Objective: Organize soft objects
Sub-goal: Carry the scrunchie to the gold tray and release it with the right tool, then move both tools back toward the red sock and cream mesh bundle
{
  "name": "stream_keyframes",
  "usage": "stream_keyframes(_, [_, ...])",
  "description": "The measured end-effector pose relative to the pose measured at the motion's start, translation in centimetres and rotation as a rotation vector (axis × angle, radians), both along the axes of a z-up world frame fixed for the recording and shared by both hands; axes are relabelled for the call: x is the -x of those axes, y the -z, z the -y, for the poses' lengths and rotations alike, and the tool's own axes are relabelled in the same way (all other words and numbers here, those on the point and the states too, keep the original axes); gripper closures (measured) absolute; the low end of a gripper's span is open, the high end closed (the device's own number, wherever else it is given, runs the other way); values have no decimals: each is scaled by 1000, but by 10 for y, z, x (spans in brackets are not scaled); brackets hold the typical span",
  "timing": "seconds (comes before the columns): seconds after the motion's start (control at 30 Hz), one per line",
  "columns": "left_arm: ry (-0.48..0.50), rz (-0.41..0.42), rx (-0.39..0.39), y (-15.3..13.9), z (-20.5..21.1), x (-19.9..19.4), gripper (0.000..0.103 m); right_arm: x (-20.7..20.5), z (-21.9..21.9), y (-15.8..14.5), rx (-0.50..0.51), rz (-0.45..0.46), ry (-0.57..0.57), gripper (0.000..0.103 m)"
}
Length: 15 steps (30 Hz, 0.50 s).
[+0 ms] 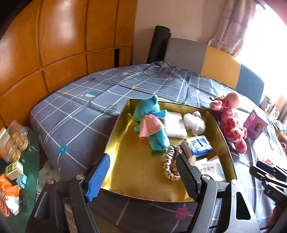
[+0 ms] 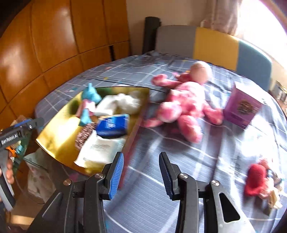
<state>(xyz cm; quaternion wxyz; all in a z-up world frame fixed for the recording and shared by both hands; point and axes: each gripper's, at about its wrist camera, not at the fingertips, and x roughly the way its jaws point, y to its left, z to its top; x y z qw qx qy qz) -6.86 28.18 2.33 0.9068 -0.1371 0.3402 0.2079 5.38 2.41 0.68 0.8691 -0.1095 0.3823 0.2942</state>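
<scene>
left tool (image 1: 143, 177): your jaws sit wide over the gold box (image 1: 125, 170), nothing in them
right tool (image 2: 141, 175): narrow gap, empty, over the checked cloth (image 2: 179, 152)
pink plush (image 2: 186, 100): lying beside the box

Grey checked bedspread (image 1: 75, 114) carries the gold-lined box (image 1: 125, 161), pink plush (image 2: 186, 104) sprawled beside it, purple carton (image 2: 242, 107), red toy (image 2: 254, 179).

Glossy wooden wardrobe (image 1: 53, 44), cream wall (image 1: 170, 16), curtained bright window (image 1: 265, 35).

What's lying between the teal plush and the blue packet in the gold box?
A white pad sits between teal plush and blue packet, seen in the left wrist view.
</scene>
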Motion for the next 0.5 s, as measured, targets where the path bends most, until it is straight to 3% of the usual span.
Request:
stream_keyframes(0.27, [82,-2,-8,-4,27,-8,27,6,73,-1,72,32,83,62])
stream_keyframes(0.5, [189,5,-31,-11,58,-21,27,-9,132,6,106,-16,241,62])
